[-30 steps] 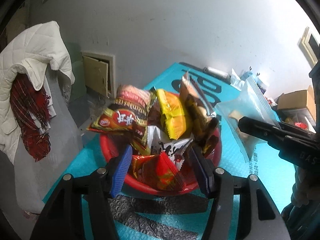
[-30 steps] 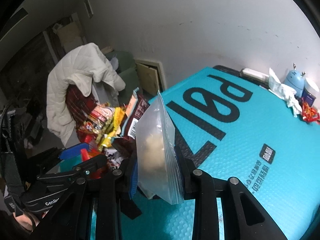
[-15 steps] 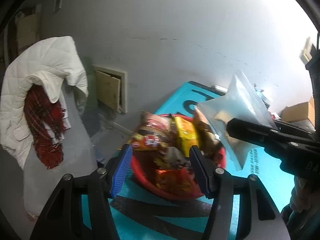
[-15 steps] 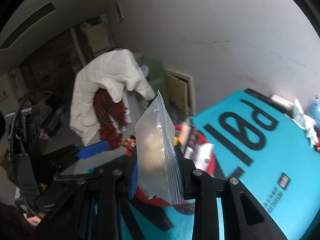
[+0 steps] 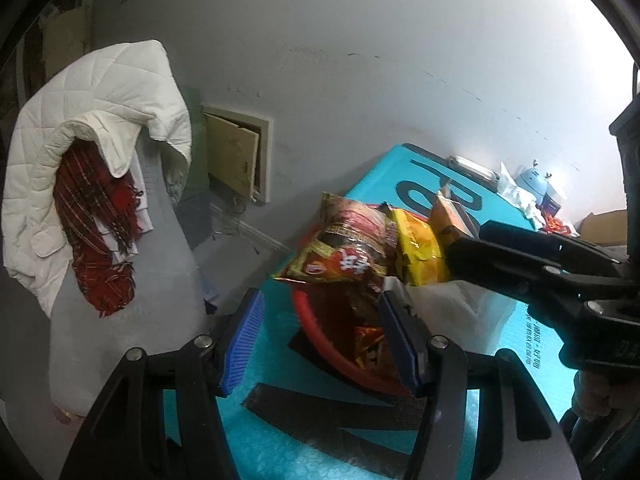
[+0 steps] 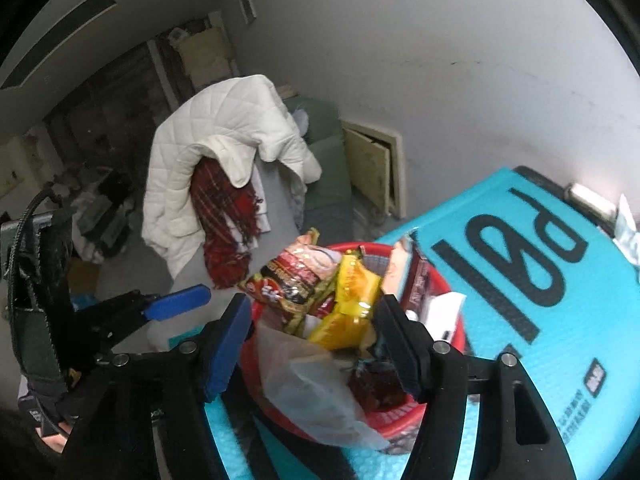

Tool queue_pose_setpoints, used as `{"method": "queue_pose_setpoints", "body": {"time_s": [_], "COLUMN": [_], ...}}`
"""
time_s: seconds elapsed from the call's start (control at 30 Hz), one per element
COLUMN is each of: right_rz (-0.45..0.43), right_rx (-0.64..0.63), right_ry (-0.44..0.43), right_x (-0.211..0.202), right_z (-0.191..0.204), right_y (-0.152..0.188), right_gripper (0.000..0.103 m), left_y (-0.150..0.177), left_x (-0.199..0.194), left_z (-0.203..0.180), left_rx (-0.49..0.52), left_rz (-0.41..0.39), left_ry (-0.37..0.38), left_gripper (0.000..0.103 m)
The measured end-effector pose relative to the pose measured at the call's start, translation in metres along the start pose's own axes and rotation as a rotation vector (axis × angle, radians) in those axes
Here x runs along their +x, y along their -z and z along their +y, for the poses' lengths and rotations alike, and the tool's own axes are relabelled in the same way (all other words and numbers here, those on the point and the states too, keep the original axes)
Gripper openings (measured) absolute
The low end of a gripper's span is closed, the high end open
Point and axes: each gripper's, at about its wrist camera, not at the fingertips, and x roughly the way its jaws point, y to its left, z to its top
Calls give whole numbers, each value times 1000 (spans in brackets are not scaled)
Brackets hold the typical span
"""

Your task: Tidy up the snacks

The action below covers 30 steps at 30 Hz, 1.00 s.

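Right gripper (image 6: 312,344) hangs with jaws spread wide above the red basket (image 6: 400,420), nothing between them; the clear zip bag (image 6: 316,384) lies on the basket's near rim at 6 o'clock, snack packets (image 6: 320,280) heaped behind at 12. Left gripper (image 5: 320,340), also spread and empty, hovers just outside the basket's rim on the teal mat (image 5: 280,432)

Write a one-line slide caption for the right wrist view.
Open right tool above a red basket of snack packets, clear zip bag lying on top.
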Motion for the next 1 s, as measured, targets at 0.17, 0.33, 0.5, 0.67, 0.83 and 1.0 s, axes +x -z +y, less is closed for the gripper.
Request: {"method": "queue_pose_setpoints", "body": {"time_s": [0.17,0.33,0.5,0.67,0.83,1.0], "right_rz": [-17,-30,-59,-106,-156,-209], "right_rx": [13,15,15,13,4,-10], "right_ry": [33,54,75,97,117,148], "right_x": [-14,-29,-46,-71,-99,-128], "right_z": [-8,-12,-11,-6,0,8], "right_y": [6,10,10,13,17,24], "right_gripper": [66,66,66,66,66,66], "left_y": [2,-1,-7,-12,-12,-9], "left_x": [-1,-14,-31,-51,-68,-90], "left_z": [-11,-20,-34,-50,-64,-81], "left_rx": [16,44,83,127,154,186], "left_rz": [7,-24,-62,-101,-122,-163], "left_ry": [23,21,13,13,35,50], "left_gripper": [58,58,58,58,59,59]}}
